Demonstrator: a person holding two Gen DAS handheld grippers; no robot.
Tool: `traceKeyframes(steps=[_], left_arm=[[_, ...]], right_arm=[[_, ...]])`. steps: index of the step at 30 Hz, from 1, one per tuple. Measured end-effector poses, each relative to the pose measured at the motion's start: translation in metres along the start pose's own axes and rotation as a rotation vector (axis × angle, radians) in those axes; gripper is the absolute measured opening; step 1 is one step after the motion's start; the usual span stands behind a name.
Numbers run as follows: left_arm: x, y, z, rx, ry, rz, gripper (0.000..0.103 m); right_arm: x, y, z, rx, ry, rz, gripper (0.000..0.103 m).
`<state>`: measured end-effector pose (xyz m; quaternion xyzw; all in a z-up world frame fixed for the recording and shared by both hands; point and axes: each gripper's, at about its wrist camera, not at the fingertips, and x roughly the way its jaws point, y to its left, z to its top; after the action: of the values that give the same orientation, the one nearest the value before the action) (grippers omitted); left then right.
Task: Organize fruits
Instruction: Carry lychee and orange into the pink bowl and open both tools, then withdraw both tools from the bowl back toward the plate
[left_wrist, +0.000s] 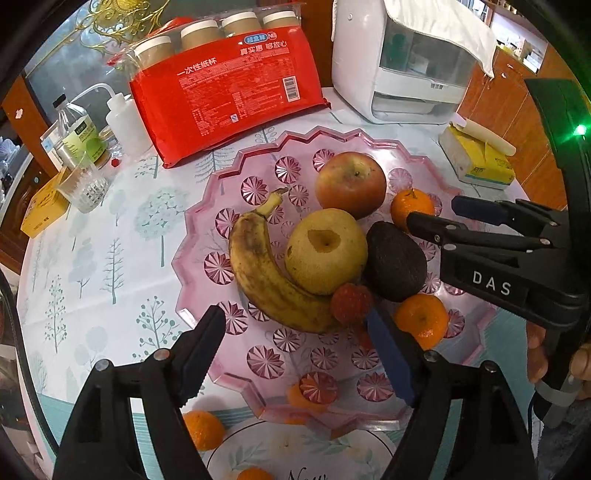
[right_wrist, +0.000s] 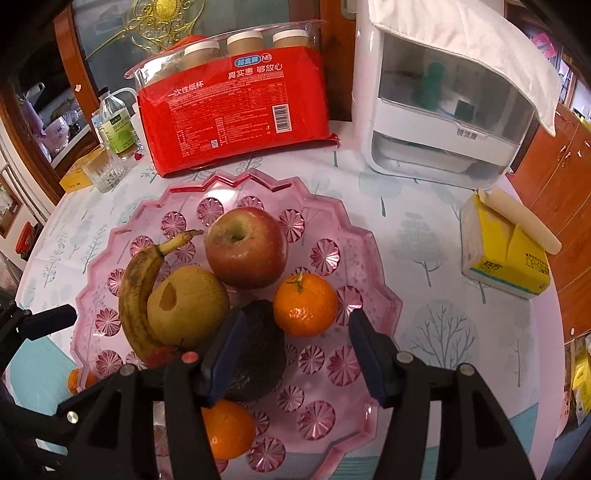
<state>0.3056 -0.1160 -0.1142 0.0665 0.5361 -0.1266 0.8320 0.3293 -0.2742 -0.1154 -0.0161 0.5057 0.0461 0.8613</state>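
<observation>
A pink scalloped plate (left_wrist: 207, 229) holds a spotted banana (left_wrist: 258, 273), a yellow pear (left_wrist: 325, 251), a red apple (left_wrist: 351, 184), a dark avocado (left_wrist: 397, 262), a small red fruit (left_wrist: 351, 302) and two mandarins (left_wrist: 421, 317). My left gripper (left_wrist: 295, 319) hangs open over the banana's near end and the red fruit, touching neither. My right gripper (right_wrist: 297, 321) is open above the plate. Its left pad stands in front of the avocado (right_wrist: 258, 354), and a mandarin (right_wrist: 304, 304) lies just beyond its tips. In the left wrist view the right gripper (left_wrist: 432, 210) reaches in from the right.
Loose mandarins (left_wrist: 203, 428) lie by a white printed dish (left_wrist: 295, 454) at the near edge. A red pack of paper cups (left_wrist: 229, 92), a white appliance (left_wrist: 406, 62), a yellow tissue box (left_wrist: 476, 158), a glass (left_wrist: 86, 188) and bottles (left_wrist: 77, 136) ring the plate.
</observation>
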Motion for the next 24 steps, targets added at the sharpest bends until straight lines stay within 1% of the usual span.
traceKeyframes(steps=[4,12,21,24], left_arm=[[-0.005,0.001,-0.002,-0.007,-0.003,-0.001,0.079],[-0.021,0.001,-0.005,-0.013,-0.019,-0.007,0.079],[-0.054,0.003,-0.011,-0.007,-0.061,-0.018,0.079],[-0.067,0.006,-0.014,-0.007,-0.076,-0.022,0.079]], right_arm=[[-0.001,0.000,-0.001,0.000,-0.001,0.000,0.059],[-0.018,0.005,-0.010,0.004,-0.006,-0.004,0.059],[-0.047,0.011,-0.014,0.013,-0.032,-0.016,0.059],[-0.062,0.016,-0.016,0.007,-0.057,-0.039,0.059]])
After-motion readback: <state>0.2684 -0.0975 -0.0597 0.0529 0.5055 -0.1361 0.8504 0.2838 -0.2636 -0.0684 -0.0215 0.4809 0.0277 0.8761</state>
